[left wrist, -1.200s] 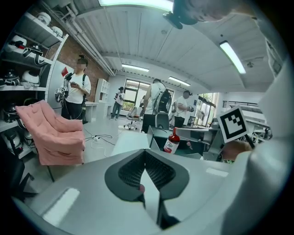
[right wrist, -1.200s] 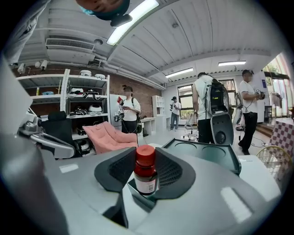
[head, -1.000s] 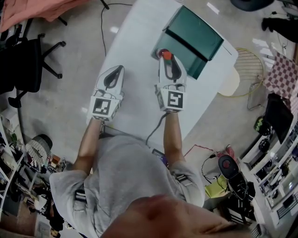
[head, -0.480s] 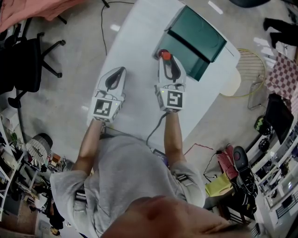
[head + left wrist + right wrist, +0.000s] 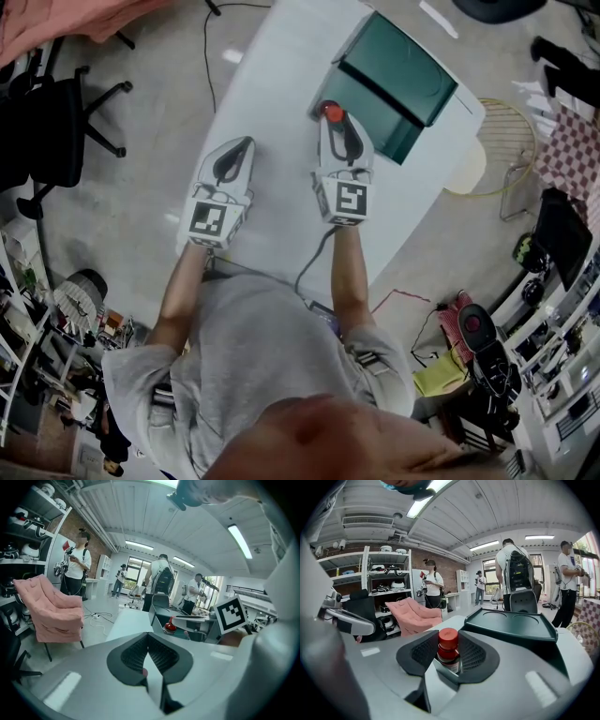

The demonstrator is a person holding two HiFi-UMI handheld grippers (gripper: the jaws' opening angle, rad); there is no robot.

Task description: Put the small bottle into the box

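A small brown bottle with a red cap stands upright between the pads of my right gripper, which is shut on it. In the head view this bottle and the right gripper sit at the near left corner of the dark green box, whose lid is open. The box fills the space just ahead of the bottle in the right gripper view. My left gripper hovers over the white table, to the left of the right one. Its jaws are shut, with nothing between them.
A black office chair stands left of the table, and a round wire basket is on the floor to the right. A cable hangs off the near table edge. Several people stand further back in the room.
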